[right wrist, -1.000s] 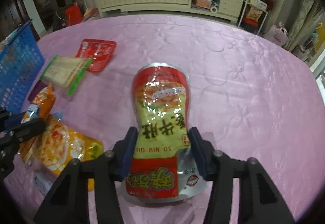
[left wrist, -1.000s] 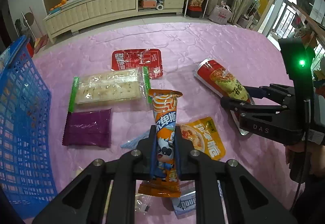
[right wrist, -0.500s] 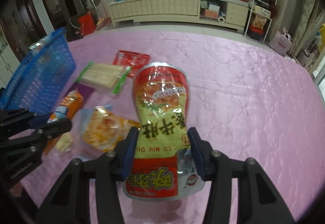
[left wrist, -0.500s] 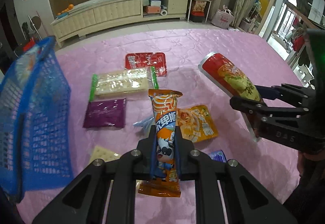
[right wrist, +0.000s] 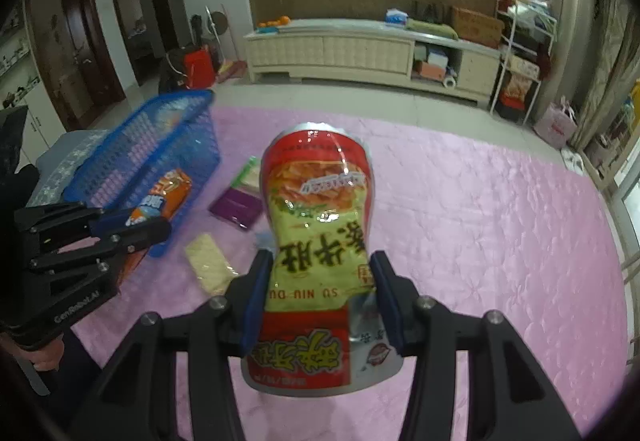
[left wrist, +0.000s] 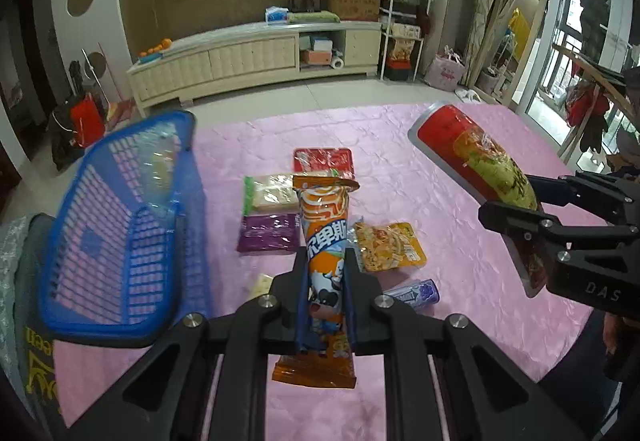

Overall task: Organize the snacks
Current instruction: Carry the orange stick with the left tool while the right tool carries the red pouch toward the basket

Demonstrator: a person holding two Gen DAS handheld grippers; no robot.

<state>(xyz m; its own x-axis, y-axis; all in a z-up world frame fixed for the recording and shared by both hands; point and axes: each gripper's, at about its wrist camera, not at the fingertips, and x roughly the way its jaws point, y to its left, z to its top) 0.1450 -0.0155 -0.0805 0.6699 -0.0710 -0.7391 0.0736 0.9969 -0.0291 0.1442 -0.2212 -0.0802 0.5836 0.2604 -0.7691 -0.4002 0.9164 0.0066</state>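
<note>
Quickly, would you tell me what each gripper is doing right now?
Left gripper: shut on the orange snack stick, held off the table.
Right gripper: shut on the red and green snack bag, also held off the table.

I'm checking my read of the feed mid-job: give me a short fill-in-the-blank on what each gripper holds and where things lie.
1. The left gripper is shut on a long ____ snack stick printed with a cartoon cow.
2. The right gripper is shut on a red and ____ snack pouch.
3. The basket at the left edge of the pink cover is ____ in colour.
4. The purple packet lies right in front of the ____-edged cracker pack.

Missing words: orange; green; blue; green
</note>
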